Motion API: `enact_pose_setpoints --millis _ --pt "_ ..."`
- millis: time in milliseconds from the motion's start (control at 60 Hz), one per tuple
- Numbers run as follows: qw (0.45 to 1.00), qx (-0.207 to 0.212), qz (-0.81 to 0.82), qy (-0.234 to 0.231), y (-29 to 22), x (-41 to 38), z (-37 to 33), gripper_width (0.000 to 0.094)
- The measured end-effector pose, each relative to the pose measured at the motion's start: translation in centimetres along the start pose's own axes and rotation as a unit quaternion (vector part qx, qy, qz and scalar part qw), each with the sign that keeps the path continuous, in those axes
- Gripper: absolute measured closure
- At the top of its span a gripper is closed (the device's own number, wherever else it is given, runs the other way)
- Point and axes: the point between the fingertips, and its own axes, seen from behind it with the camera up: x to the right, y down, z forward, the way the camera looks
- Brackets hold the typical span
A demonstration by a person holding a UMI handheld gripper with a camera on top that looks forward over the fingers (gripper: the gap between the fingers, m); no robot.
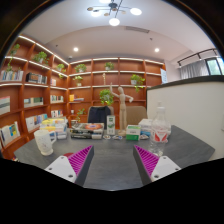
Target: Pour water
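the gripper (113,160) hangs wide open and empty over the table (110,170); a mug (44,142) stands by its left edge, a bottle (160,130) toward the right; pouring looks not yet begun

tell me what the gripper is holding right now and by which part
Nothing: the gripper is open and empty above the table.
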Motion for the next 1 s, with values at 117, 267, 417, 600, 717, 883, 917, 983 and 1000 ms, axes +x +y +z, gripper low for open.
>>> enact_pose_setpoints --millis 117,267,417,600,717,883,917,983,1000 --pt "0.999 0.001 -0.018 0.042 2.4 6.6 1.5 0.0092" --pt "0.997 0.004 -0.007 0.074 2.7 12.6 4.3 0.0098" --pt "0.997 0.012 -0.01 0.079 2.2 16.5 8.3 0.0101" --pt "0.996 0.003 -0.029 0.085 1.7 19.0 12.6 0.0143" --pt "0.997 0.018 -0.017 0.076 0.2 18.8 13.9 0.0253" --pt "0.998 0.011 -0.009 0.065 0.0 18.3 14.4 0.0449" --pt "0.998 0.008 -0.005 0.067 -0.2 18.4 14.8 0.0501" --pt "0.997 0.003 0.0 0.072 0.0 18.3 14.4 0.0545" --pt "0.997 0.002 -0.002 0.075 0.0 18.3 14.4 0.0579"
